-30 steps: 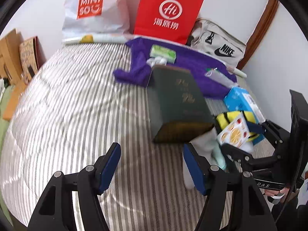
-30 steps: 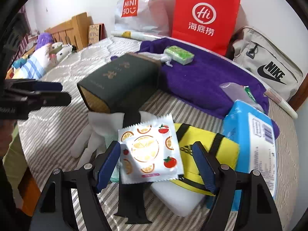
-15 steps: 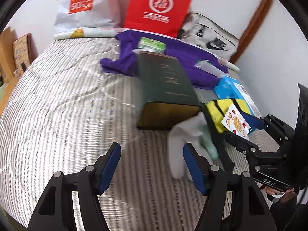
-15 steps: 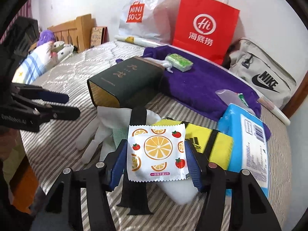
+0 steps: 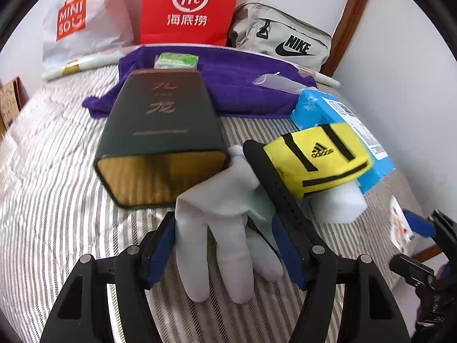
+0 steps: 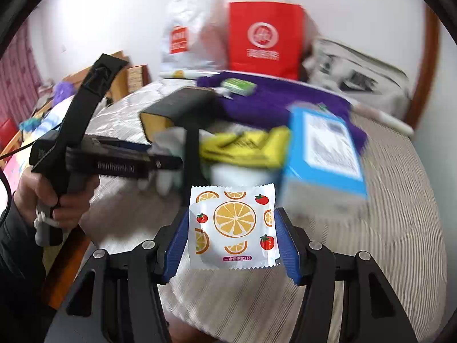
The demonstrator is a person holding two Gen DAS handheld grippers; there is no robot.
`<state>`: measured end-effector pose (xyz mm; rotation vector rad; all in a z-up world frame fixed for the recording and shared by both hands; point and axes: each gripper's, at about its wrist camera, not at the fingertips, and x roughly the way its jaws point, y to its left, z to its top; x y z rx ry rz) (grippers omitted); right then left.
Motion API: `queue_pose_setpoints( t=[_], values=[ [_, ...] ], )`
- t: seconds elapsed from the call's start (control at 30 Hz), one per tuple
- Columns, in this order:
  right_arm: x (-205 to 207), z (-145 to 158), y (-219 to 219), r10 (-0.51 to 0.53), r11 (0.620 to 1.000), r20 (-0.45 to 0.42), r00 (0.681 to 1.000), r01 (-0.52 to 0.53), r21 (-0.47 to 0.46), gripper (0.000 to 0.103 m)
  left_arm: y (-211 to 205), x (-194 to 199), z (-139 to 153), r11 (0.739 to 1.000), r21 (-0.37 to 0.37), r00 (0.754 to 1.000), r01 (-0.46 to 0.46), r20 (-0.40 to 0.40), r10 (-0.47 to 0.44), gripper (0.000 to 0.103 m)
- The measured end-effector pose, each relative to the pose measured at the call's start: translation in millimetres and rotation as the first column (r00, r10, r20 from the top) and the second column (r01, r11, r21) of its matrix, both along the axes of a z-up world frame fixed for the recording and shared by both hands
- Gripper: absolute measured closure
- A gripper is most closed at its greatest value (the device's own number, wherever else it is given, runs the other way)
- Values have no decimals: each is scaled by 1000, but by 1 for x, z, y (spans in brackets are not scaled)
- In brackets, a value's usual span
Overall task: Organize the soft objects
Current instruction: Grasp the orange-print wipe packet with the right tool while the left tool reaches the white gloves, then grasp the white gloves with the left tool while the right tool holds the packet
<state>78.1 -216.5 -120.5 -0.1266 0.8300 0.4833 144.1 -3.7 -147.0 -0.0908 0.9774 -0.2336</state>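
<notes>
A white glove (image 5: 217, 228) lies on the striped bed (image 5: 57, 200), its fingers towards me. My left gripper (image 5: 224, 253) is open and straddles the glove; I cannot tell whether the pads touch it. My right gripper (image 6: 232, 243) is shut on a fruit-printed packet (image 6: 232, 223), held off the bed and back from the pile. The left wrist view shows that packet (image 5: 400, 224) at the far right edge. In the right wrist view a hand (image 6: 42, 197) holds the left gripper (image 6: 171, 158) at the glove (image 6: 168, 140).
Beyond the glove lie a dark green box (image 5: 160, 131), a black strap (image 5: 274, 183), a yellow pouch (image 5: 320, 157), a white foam block (image 5: 340, 203) and a blue tissue pack (image 5: 342, 114). A purple towel (image 5: 242, 85) and bags (image 5: 188, 8) line the wall.
My left gripper moved forward and right until the glove lay between its fingers. My right gripper shut on the packet and carried it back from the pile.
</notes>
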Motion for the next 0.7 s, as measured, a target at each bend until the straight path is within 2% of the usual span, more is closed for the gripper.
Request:
queue_pose_setpoints(
  t=[0.13,0.2,0.3,0.33,0.4,0.43,0.57,0.7],
  values=[
    [-4,-18,-30,-91,996,-24,996,91,-25,45,-5,1,1,1000,-8,1000,-18,23,18,39],
    [-3,-27,-43,-129,991,-40,991,128,-34,45,-5,4,0,999,-35,1000,-21,6,21,46],
    [3,-38,-59,-179,984,-63,982,177,-34,45,-4,6,-3,995,-100,1000,-25,-20,23,64],
    [5,-40,-61,-189,982,-66,980,187,-33,45,-6,6,-3,993,-118,1000,-15,-26,12,77],
    [8,-44,-66,-206,978,-68,976,204,-29,45,-9,4,-1,994,-114,1000,-4,-24,1,83],
    [10,-46,-67,-208,978,-70,976,206,-26,45,-10,2,1,995,-99,1000,-2,-13,1,89],
    [16,-51,-68,-215,977,-72,974,214,-17,45,-10,-10,14,998,-65,1000,14,23,-13,91],
    [20,-52,-66,-218,976,-57,974,217,-13,45,5,-25,24,998,-61,999,-20,45,23,92]
  ],
)
